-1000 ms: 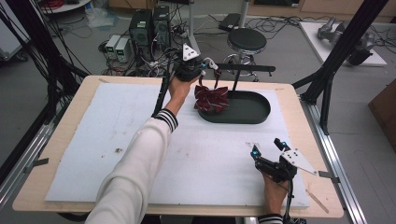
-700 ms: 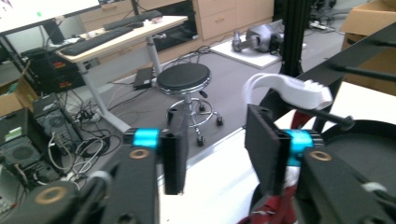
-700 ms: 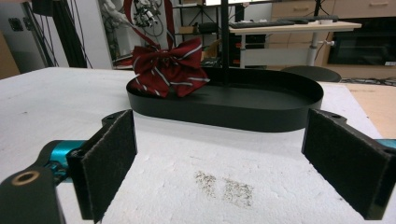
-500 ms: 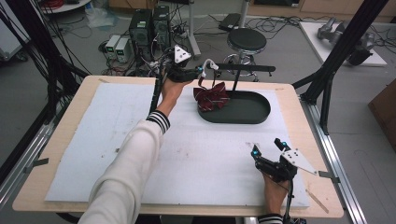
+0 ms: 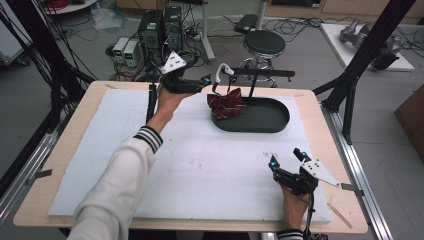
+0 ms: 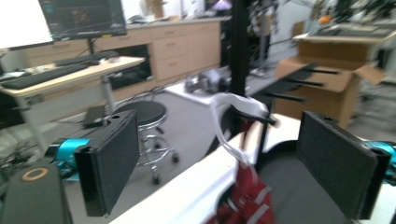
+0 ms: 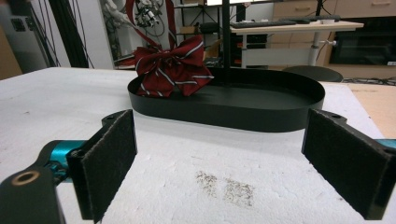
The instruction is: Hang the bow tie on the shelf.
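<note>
A dark red striped bow tie (image 5: 226, 104) hangs by a white hook (image 5: 222, 71) from the left end of a black bar (image 5: 262, 73). The bar stands on a post over a black oval tray (image 5: 265, 120), and the bow's lower edge reaches the tray's left end. My left gripper (image 5: 204, 82) is held up just left of the hook, open and holding nothing. In the left gripper view the hook (image 6: 233, 105) and bow tie (image 6: 245, 196) show between the spread jaws, farther off. My right gripper (image 5: 286, 159) rests open near the table's front right. Its view faces the tray (image 7: 233, 116) and bow tie (image 7: 170, 67).
White foam sheet (image 5: 200, 165) covers the wooden table (image 5: 320, 107). A dark smudge (image 7: 226, 186) marks the foam in front of my right gripper. Behind the table stand a black stool (image 5: 265, 42), computer boxes (image 5: 160, 27) and black frame posts (image 5: 360, 60).
My left gripper has drawn back to the left, away from the bow tie and hook. The bow tie stays hanging at the bar. The right gripper has not moved.
</note>
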`<state>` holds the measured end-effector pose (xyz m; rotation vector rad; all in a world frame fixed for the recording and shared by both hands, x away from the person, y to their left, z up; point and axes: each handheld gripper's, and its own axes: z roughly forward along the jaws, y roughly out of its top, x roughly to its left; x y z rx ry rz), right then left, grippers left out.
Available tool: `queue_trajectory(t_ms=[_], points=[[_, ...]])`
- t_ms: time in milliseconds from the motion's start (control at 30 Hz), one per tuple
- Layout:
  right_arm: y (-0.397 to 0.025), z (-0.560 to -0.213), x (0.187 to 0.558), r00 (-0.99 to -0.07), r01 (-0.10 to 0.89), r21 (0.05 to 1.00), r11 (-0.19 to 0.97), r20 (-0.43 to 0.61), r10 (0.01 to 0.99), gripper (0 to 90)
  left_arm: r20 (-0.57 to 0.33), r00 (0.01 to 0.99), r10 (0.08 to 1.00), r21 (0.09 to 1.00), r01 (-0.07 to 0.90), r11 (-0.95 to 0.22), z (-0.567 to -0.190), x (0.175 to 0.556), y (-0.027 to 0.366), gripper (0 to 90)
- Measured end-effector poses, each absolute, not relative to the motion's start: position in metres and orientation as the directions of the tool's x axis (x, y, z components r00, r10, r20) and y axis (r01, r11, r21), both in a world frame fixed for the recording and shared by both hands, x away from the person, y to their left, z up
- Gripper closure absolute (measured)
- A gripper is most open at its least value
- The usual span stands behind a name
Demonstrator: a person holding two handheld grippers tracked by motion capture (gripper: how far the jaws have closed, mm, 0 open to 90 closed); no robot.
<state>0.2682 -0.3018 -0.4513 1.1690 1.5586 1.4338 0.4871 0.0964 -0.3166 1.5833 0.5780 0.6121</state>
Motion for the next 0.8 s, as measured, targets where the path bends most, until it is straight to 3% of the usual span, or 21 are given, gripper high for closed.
queue_trajectory(t_ms=[233, 433, 633, 800], points=[[-0.301, -0.452, 0.266, -0.34, 0.135, 0.991, -0.013, 0.059, 0.938, 9.3, 0.061, 0.736, 0.674, 0.995, 0.006, -0.097, -0.336, 0.435, 0.152, 14.0], [-0.3, -0.452, 0.266, -0.338, 0.131, 0.991, -0.012, 0.056, 0.939, 9.4, 0.104, 0.675, 0.731, 0.994, -0.04, -0.105, -0.363, 0.371, 0.234, 14.0], [-0.3, -0.452, 0.266, -0.335, 0.133, 0.991, -0.011, 0.055, 0.941, 9.3, 0.078, 0.613, 0.786, 0.996, -0.011, -0.09, -0.398, 0.311, 0.298, 14.0], [-0.3, -0.452, 0.266, -0.332, 0.131, 0.991, -0.005, 0.049, 0.942, 9.3, -0.021, 0.545, 0.838, 1.0, 0.031, 0.006, -0.432, 0.283, 0.333, 12.9]])
